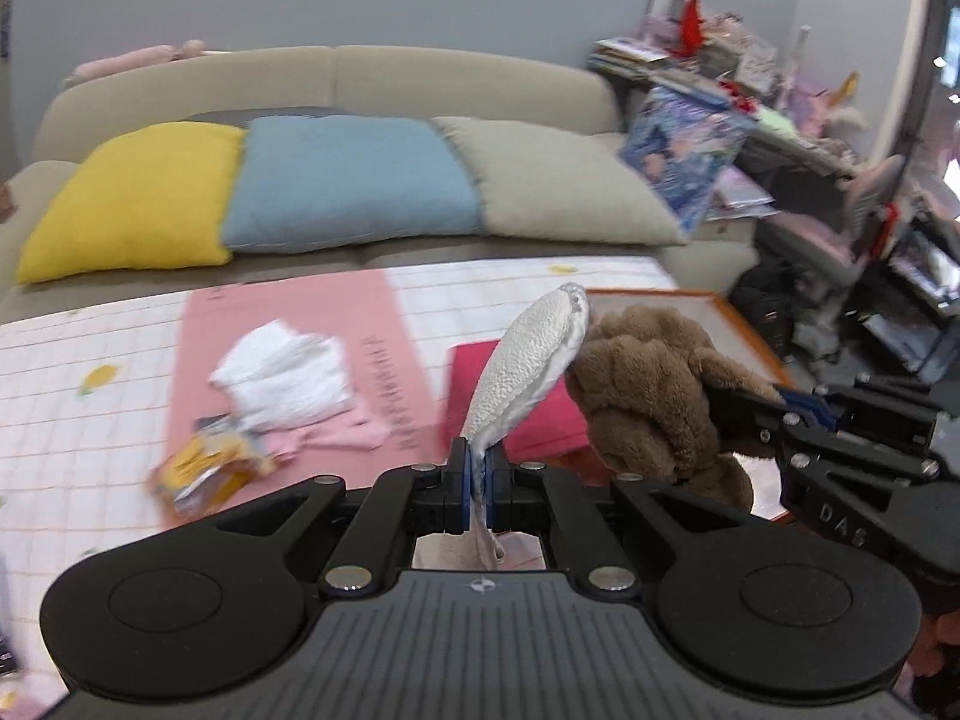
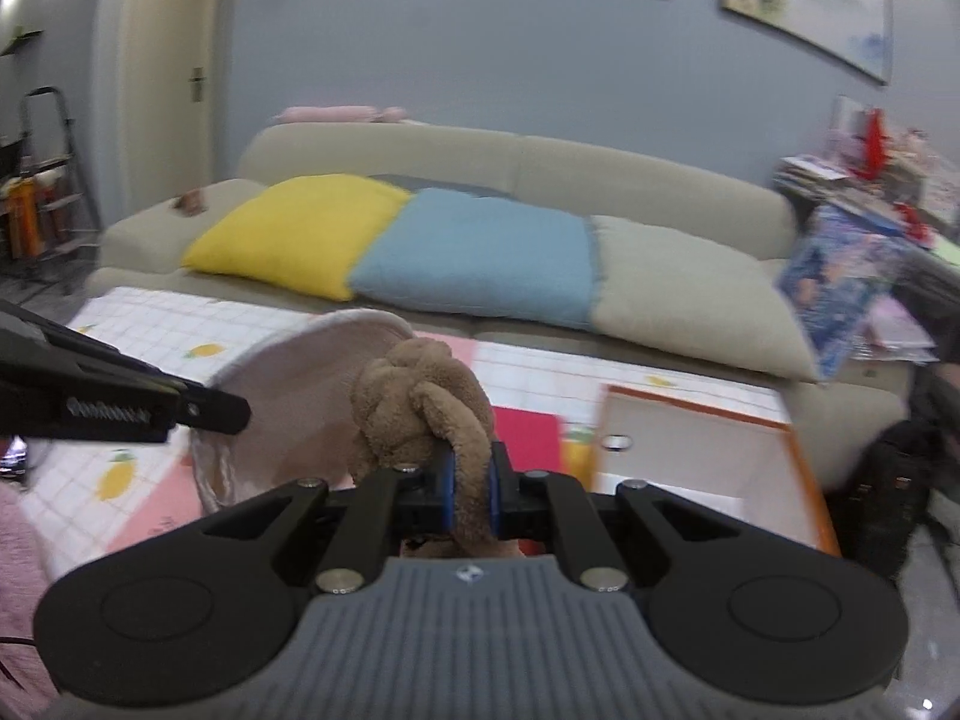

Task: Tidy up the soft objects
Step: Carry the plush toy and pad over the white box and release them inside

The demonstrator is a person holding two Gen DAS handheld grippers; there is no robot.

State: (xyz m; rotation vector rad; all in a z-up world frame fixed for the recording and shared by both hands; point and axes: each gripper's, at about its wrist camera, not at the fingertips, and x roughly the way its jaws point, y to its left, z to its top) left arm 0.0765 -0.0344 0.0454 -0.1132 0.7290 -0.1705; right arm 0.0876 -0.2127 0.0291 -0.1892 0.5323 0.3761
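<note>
Living room setup: grey wall, a beige sofa (image 1: 336, 72) at the back with a yellow pillow (image 1: 135, 198), a blue pillow (image 1: 348, 180) and a beige pillow (image 1: 552, 180) lined up on it, and in front a desk (image 1: 78, 348) covered with a checkered cloth with little fruit prints. On the desk sit a white folded cloth (image 1: 285, 381) on a pink mat (image 1: 288, 312), a red book-like thing (image 1: 528, 402) and an orange-rimmed tray (image 2: 708, 456). The left gripper (image 1: 478, 468) has its fingers clenched on the thin edge of a silvery-white soft slipper-like thing (image 1: 528, 360), held up above the desk. Just to its right, the right gripper (image 2: 471, 498) has its fingers clamped on a loop of a brown knotted plush (image 2: 420, 402), also off the desk, nearly touching the white piece.
</note>
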